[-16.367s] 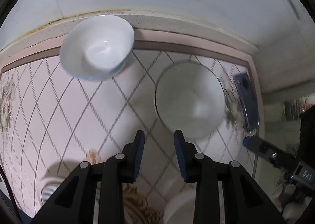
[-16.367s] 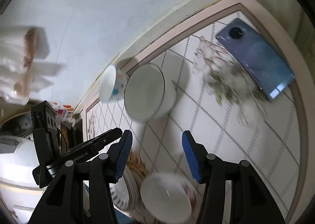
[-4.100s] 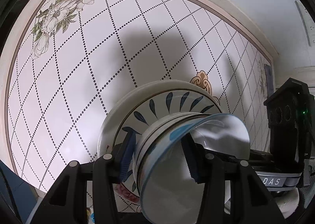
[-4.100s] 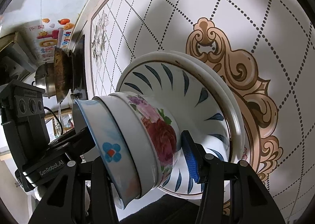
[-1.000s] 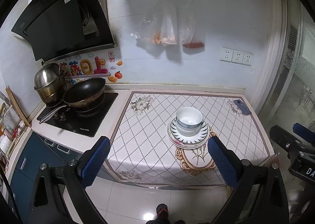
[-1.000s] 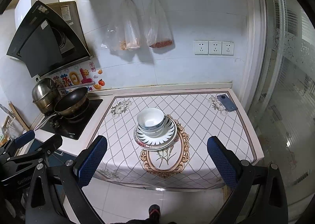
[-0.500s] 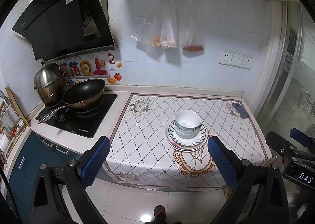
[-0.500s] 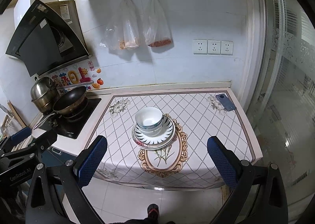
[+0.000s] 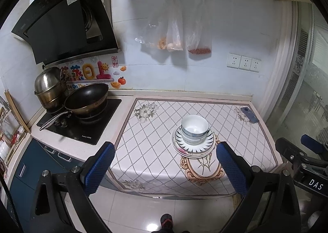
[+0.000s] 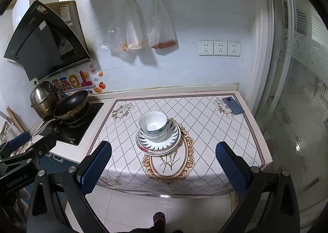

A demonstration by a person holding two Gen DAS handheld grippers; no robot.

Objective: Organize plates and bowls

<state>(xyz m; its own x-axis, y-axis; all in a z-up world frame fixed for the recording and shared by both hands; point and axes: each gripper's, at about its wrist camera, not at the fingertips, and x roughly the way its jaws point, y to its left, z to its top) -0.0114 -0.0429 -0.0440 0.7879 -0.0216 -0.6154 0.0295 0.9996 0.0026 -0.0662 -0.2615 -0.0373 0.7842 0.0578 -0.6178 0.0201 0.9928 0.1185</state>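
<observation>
1. Left gripper (image 9: 165, 163) and right gripper (image 10: 164, 161) are both spread wide and holding nothing, well back from the counter. Looks like stand-off, job done.
2. Ahead, between each gripper's fingers: nested bowls (image 9: 194, 128) sit on stacked plates (image 9: 205, 147), 1 tidy pile.
3. Further right: phone (image 10: 233, 106), out of the way.

A home kitchen: range hood (image 9: 67, 28), wok (image 9: 86, 97) on hob, tiled counter (image 9: 155, 130).
</observation>
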